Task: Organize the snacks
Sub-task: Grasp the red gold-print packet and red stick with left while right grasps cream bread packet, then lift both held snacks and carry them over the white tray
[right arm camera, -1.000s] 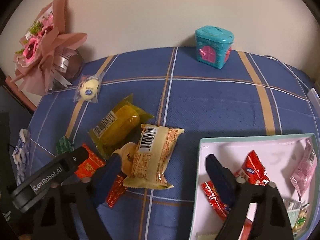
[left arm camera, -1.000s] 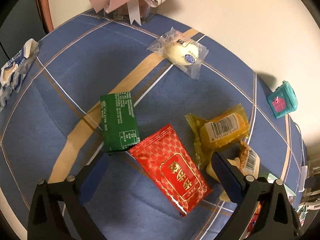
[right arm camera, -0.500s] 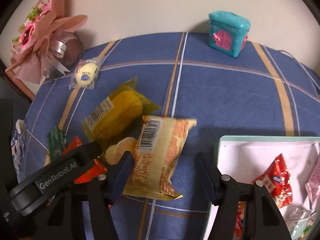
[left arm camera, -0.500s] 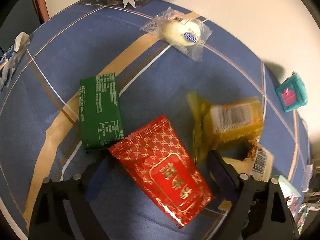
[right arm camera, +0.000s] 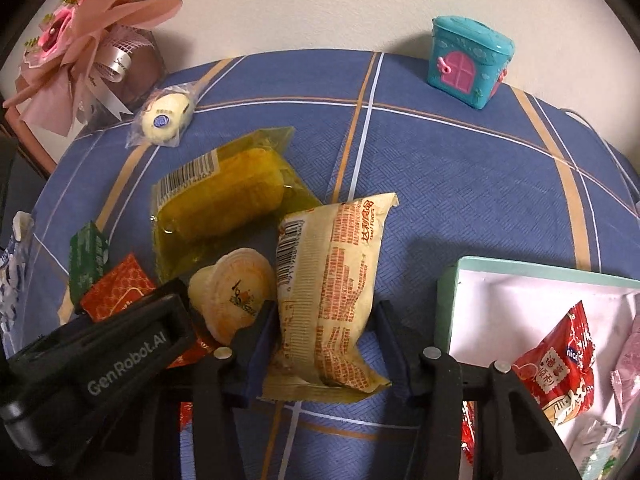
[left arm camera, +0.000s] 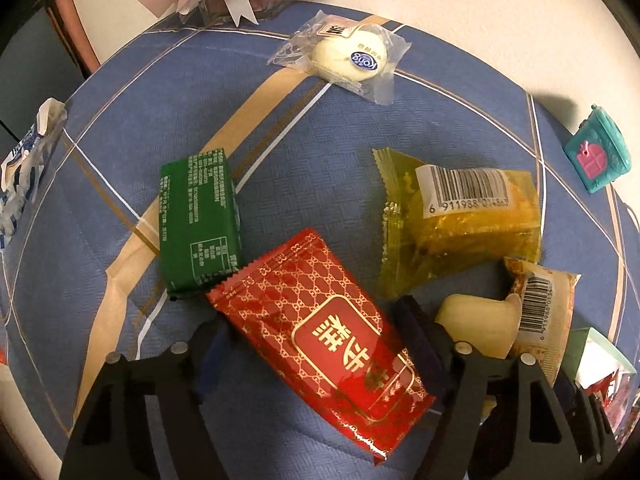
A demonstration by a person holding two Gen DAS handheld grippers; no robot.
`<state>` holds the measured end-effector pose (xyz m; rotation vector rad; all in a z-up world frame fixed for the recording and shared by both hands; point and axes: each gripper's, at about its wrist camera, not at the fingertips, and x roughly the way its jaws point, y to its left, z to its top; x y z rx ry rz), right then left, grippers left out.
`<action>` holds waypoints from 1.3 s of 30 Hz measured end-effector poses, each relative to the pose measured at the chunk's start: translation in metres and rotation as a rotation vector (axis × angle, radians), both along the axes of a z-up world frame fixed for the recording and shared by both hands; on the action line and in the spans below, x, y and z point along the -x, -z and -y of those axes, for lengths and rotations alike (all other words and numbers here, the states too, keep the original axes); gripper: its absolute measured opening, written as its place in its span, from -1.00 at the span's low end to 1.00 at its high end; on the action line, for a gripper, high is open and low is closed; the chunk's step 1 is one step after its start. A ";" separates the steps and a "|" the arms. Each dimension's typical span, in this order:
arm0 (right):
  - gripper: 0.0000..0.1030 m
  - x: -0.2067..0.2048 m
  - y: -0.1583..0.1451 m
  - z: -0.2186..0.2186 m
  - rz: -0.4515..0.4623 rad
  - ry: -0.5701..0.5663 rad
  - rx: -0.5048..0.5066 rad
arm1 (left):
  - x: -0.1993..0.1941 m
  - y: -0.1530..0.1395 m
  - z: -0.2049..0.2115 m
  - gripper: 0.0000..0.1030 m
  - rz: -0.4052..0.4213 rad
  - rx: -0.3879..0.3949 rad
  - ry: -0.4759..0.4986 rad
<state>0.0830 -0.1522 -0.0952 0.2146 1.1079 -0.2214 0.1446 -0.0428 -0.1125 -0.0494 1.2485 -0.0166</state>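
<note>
Over blue checked tablecloth (right arm camera: 440,152): both tools lower and closer than a second ago. Left gripper (left arm camera: 308,344) fingers apart, now straddling red packet (left arm camera: 320,320); not yet clamped. Right gripper (right arm camera: 320,344) fingers narrowed around cream bread packet (right arm camera: 328,280), seemingly touching its sides, grip unconfirmed. Both packets flat on cloth. Likely next: squeeze, lift, carry to mint-rimmed box (right arm camera: 520,270), already part filled.

Tabletop cloth (right arm camera: 440,168) blue, tan-and-white plaid; packets: red (left arm camera: 324,328) gold-latticed, green (left arm camera: 198,220), yellow (right arm camera: 224,196), cream (right arm camera: 332,292) orange-printed; toy house (right arm camera: 468,60) teal, pink door.
</note>
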 end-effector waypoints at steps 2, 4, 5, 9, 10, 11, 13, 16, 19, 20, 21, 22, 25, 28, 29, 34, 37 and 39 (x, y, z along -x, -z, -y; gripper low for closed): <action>-0.05 0.001 0.000 0.001 0.002 0.000 -0.007 | 0.001 0.000 0.003 0.45 0.003 -0.001 0.003; -0.14 0.001 0.000 0.004 0.004 0.006 -0.017 | 0.002 0.000 0.004 0.29 0.010 -0.011 0.006; -0.17 0.002 -0.001 0.007 0.007 0.013 -0.026 | 0.002 -0.001 0.003 0.15 0.013 -0.015 0.005; -0.24 0.002 -0.001 0.013 0.006 0.018 -0.047 | 0.005 -0.007 -0.006 -0.11 0.018 0.003 -0.013; -0.24 0.002 -0.001 0.012 0.004 0.017 -0.046 | 0.006 -0.007 -0.007 -0.19 0.017 0.010 -0.017; -0.24 0.002 -0.001 0.012 0.002 0.017 -0.047 | 0.006 -0.006 -0.009 -0.31 0.017 0.021 -0.020; -0.25 0.002 -0.002 0.014 -0.001 0.020 -0.055 | 0.005 -0.007 -0.011 -0.63 0.012 0.064 -0.020; -0.28 0.002 -0.003 0.016 -0.003 0.026 -0.069 | 0.007 -0.008 -0.009 -0.69 0.003 0.090 -0.014; -0.30 0.004 -0.006 0.018 -0.002 0.023 -0.082 | 0.007 -0.008 -0.013 -0.72 -0.006 0.119 -0.021; -0.30 0.004 -0.007 0.017 0.001 0.022 -0.084 | 0.008 -0.009 -0.014 -0.74 -0.008 0.131 -0.024; -0.31 0.005 -0.009 0.017 0.005 0.021 -0.087 | 0.009 -0.012 -0.017 -0.75 -0.008 0.140 -0.026; -0.31 0.006 -0.012 0.017 0.012 0.020 -0.091 | 0.010 -0.014 -0.018 -0.76 -0.006 0.149 -0.027; -0.31 0.009 -0.021 0.015 0.029 0.015 -0.094 | 0.011 -0.023 -0.023 -0.80 0.000 0.167 -0.020; -0.31 0.013 -0.030 0.014 0.044 0.016 -0.095 | 0.014 -0.030 -0.025 -0.80 0.005 0.177 -0.015; -0.31 0.014 -0.032 0.014 0.046 0.017 -0.096 | 0.016 -0.032 -0.026 -0.80 0.006 0.183 -0.016; -0.31 0.022 -0.042 0.015 0.051 0.030 -0.101 | 0.024 -0.053 -0.031 -0.80 0.028 0.200 -0.015; -0.31 0.028 -0.048 0.016 0.051 0.036 -0.106 | 0.032 -0.063 -0.032 -0.80 0.043 0.208 -0.010; -0.31 0.032 -0.052 0.017 0.052 0.041 -0.105 | 0.036 -0.069 -0.034 -0.80 0.050 0.211 -0.009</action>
